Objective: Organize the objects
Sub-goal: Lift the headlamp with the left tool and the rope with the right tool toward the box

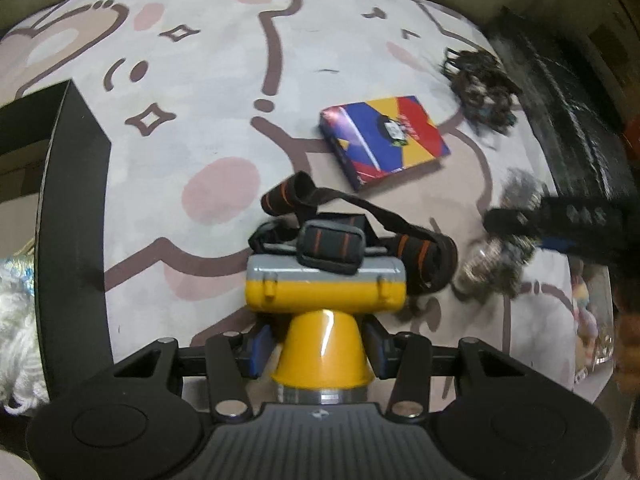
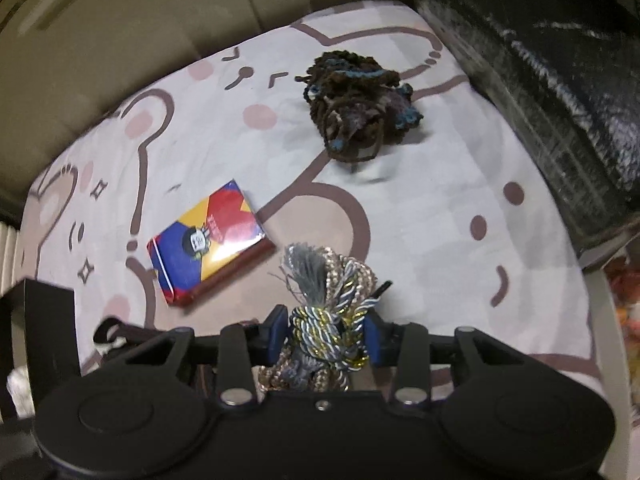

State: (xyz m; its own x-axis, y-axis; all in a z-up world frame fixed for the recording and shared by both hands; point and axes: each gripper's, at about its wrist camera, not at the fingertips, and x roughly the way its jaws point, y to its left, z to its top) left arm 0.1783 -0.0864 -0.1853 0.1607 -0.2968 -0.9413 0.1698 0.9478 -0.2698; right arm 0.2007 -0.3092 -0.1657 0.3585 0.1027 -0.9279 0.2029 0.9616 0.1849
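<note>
Two grippers, both closed on loads: our left gripper (image 1: 318,346) clamps the yellow headlamp (image 1: 324,280), our right gripper (image 2: 326,334) the braided cord bundle (image 2: 328,312), above the cartoon mat (image 1: 180,120) (the card box (image 1: 384,142) print is unreadable).

A pale cloth (image 2: 420,208) printed with brown bear outlines and pink spots covered the surface. A dark ribbed mat (image 2: 560,92) ran along its far right edge. White fluffy yarn (image 1: 16,344) showed at the near left.
</note>
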